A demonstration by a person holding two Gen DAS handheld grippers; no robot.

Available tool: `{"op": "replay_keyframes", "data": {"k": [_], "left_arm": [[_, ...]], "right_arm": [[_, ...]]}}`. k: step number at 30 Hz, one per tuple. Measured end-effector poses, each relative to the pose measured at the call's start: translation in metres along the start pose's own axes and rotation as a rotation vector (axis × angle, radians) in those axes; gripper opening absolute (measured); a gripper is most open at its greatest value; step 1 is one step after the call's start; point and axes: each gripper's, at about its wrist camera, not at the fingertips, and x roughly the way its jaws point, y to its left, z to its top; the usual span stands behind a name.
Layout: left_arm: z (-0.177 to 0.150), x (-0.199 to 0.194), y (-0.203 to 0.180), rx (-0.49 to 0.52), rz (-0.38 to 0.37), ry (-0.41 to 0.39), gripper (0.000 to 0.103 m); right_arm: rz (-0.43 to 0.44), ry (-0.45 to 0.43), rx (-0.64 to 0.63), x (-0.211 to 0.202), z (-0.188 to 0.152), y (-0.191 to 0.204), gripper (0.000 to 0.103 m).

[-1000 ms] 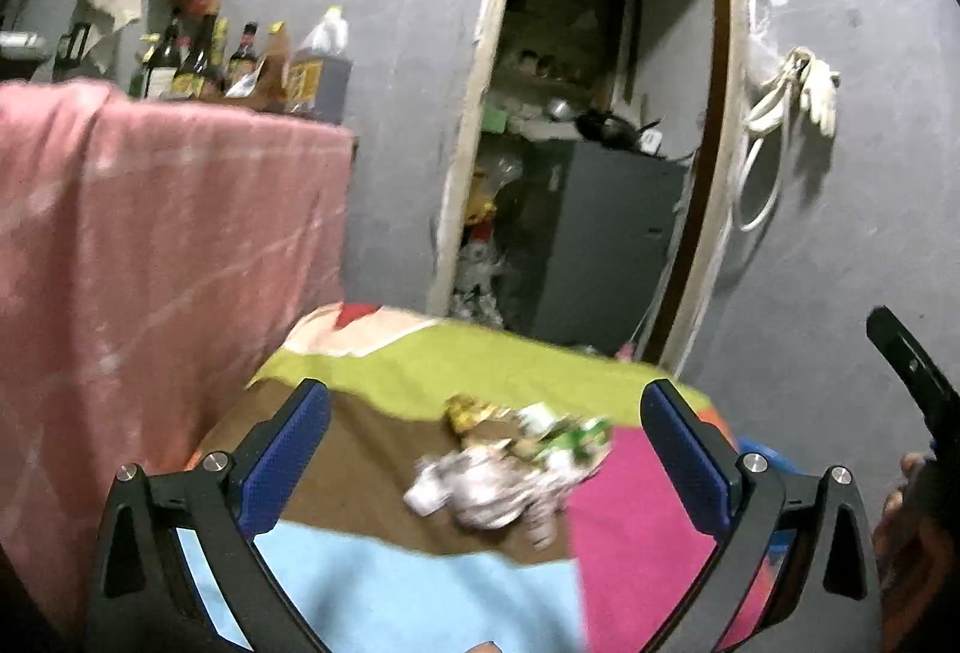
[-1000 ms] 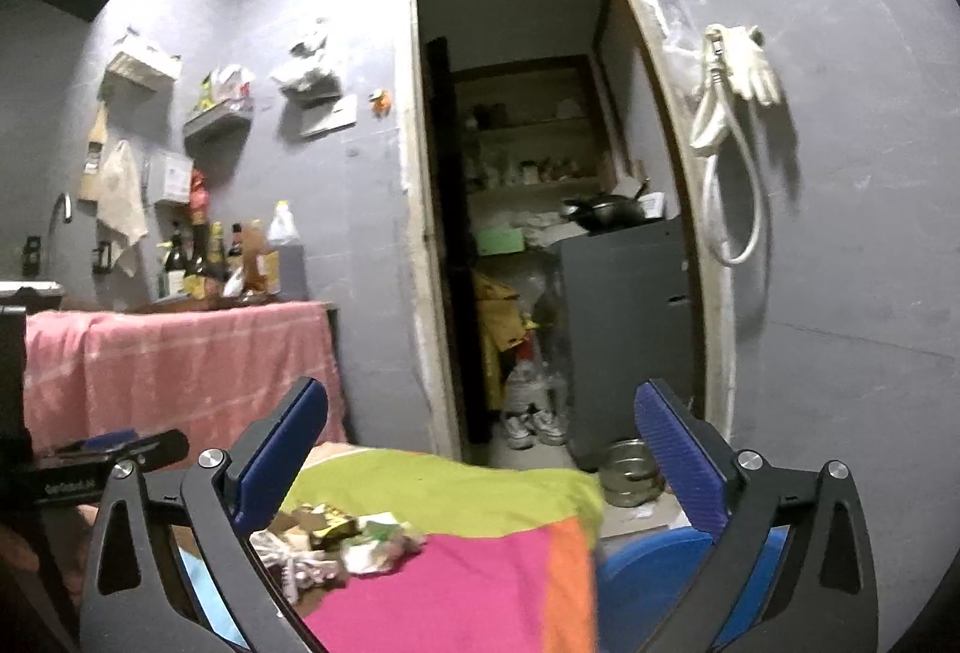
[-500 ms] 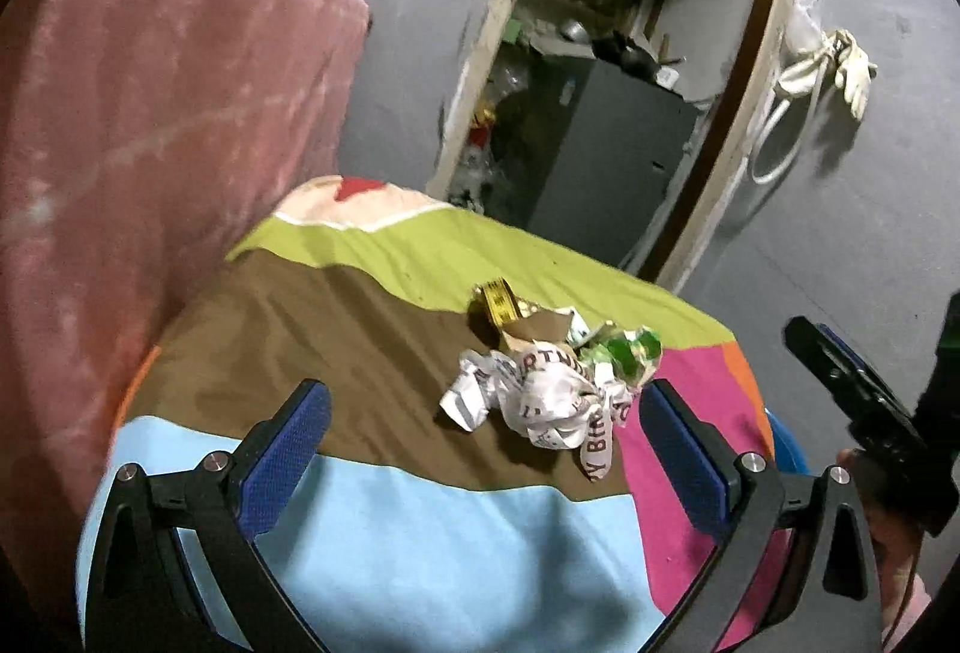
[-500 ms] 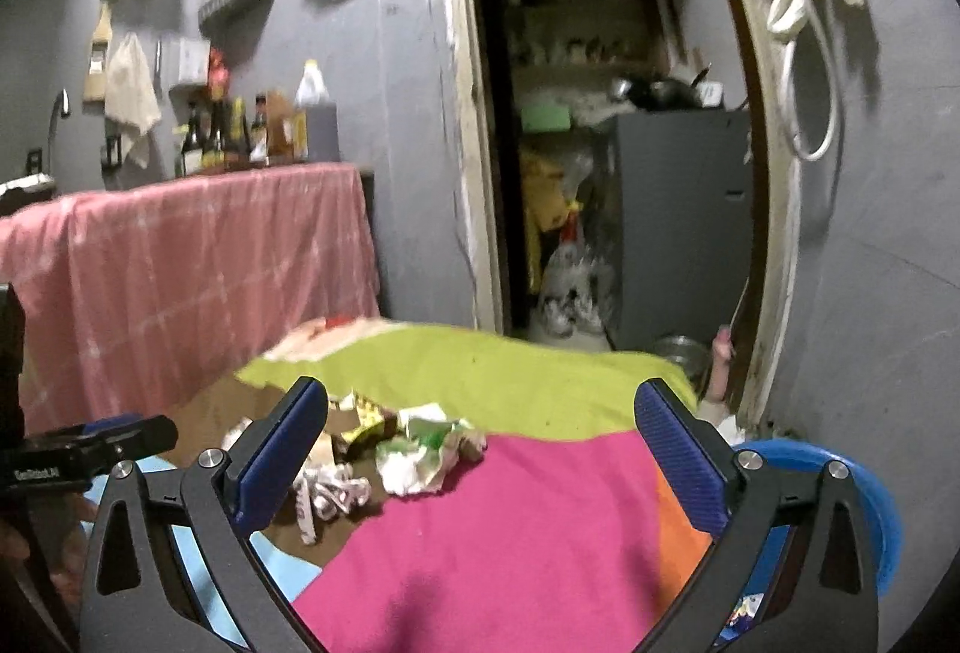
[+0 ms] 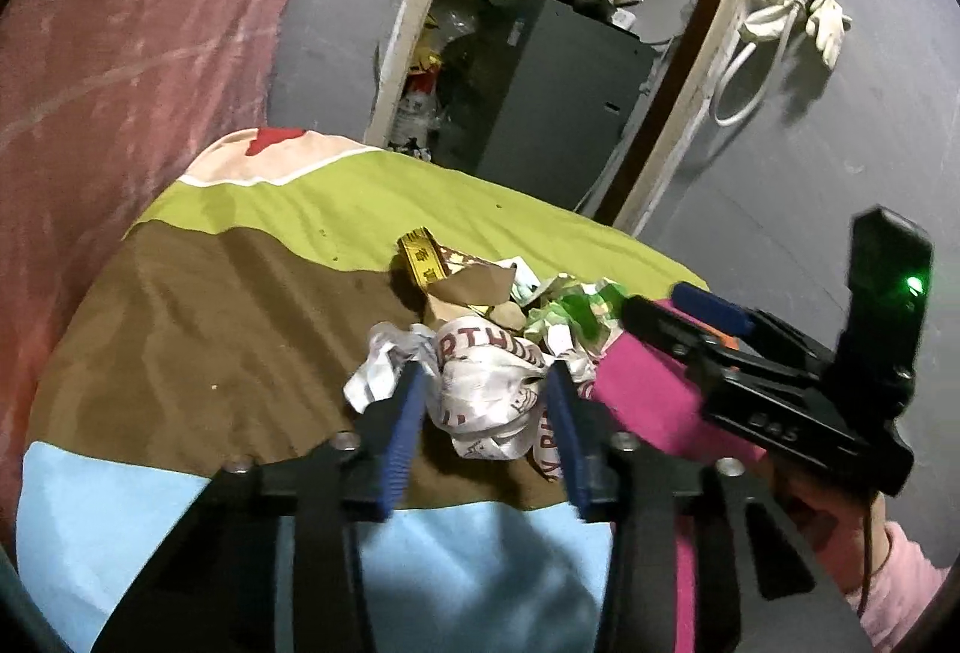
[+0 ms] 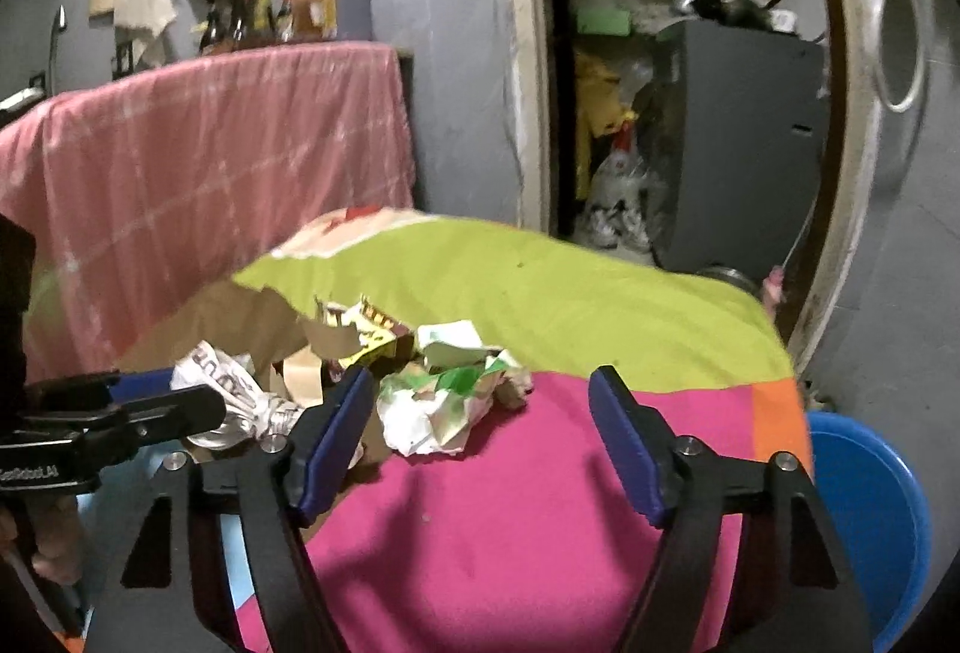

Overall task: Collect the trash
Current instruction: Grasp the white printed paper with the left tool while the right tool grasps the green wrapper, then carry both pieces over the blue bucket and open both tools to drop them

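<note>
Crumpled white wrapper [image 5: 492, 389] lies amid trash on the bed [image 5: 198, 329], light and soft; the left gripper [image 5: 487, 401] jaws close around its middle. The right gripper [image 6: 480, 437] jaws gape beside green paper [image 6: 444, 401].

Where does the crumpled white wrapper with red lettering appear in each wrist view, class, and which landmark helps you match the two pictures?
Left wrist: the white wrapper sits lower centre, between the left gripper fingers.
Right wrist: the same wrapper lies at lower left, behind the left gripper's dark finger.
Shared landmark: the green-and-white crumpled wrapper beside it.
</note>
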Motion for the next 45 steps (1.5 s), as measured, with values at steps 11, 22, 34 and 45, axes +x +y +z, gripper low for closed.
{"op": "replay_keyframes", "data": {"k": [11,22,34,45], "left_arm": [[-0.001,-0.002,-0.003,0.009,-0.012,0.004,0.015],[-0.003,-0.023,-0.023,0.053,-0.023,-0.052,0.009],[0.009,-0.056,-0.082,0.153,-0.022,-0.243,0.009],[0.036,-0.052,-0.175,0.222,-0.137,-0.494,0.009]], "right_arm": [[0.049,0.129,0.029,0.035,-0.003,-0.003,0.024],[0.064,0.032,0.107,-0.007,-0.016,-0.02,0.006],[-0.069,-0.299,0.087,-0.122,-0.009,-0.025,0.006],[-0.318,-0.619,0.017,-0.229,-0.002,-0.048,0.006]]}}
